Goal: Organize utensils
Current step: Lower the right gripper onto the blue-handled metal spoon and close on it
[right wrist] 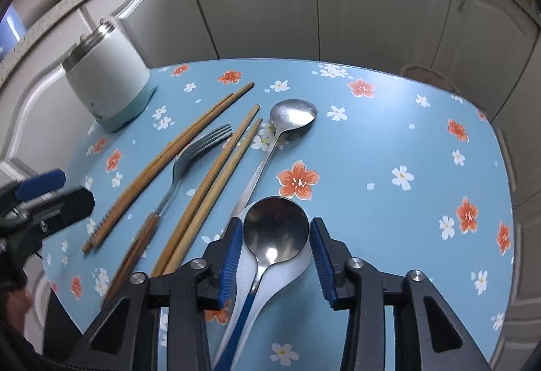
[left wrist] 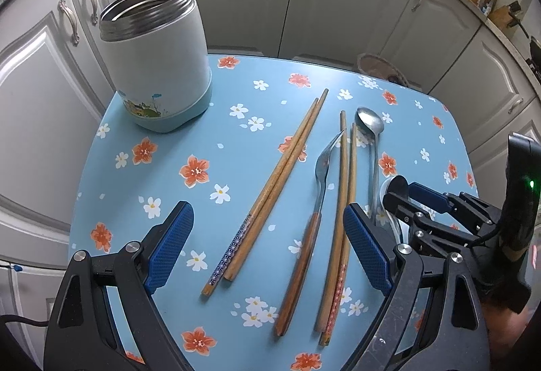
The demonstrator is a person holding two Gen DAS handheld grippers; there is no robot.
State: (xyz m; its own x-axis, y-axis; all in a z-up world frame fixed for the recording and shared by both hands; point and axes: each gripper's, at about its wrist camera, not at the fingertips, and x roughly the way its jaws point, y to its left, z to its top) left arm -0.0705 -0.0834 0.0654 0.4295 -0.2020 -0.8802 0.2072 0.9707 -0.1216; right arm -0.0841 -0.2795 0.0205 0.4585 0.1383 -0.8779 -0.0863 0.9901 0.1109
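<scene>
In the left wrist view, we see our left gripper (left wrist: 268, 247) with its jaws wide apart and nothing in them. It hangs over the blue flowery worktop (left wrist: 175, 141). Under it lie a pair of chopsticks (left wrist: 270, 188), a fork (left wrist: 311, 188) with a wooden handle, and a second pair of chopsticks (left wrist: 343, 202). A long metal spoon (left wrist: 372, 141) lies to the right of those. A white jar (left wrist: 155, 56) stands open at the far left corner.

In the right wrist view, our right gripper (right wrist: 276, 257) has its jaws open too. They sit on both sides of a round metal spoon (right wrist: 275, 229). We cannot tell if they touch it. That spoon rests inside a white spoon (right wrist: 287, 273). The long metal spoon (right wrist: 287, 120) lies just past them, with the fork (right wrist: 189, 164) and both chopstick pairs to the left.
</scene>
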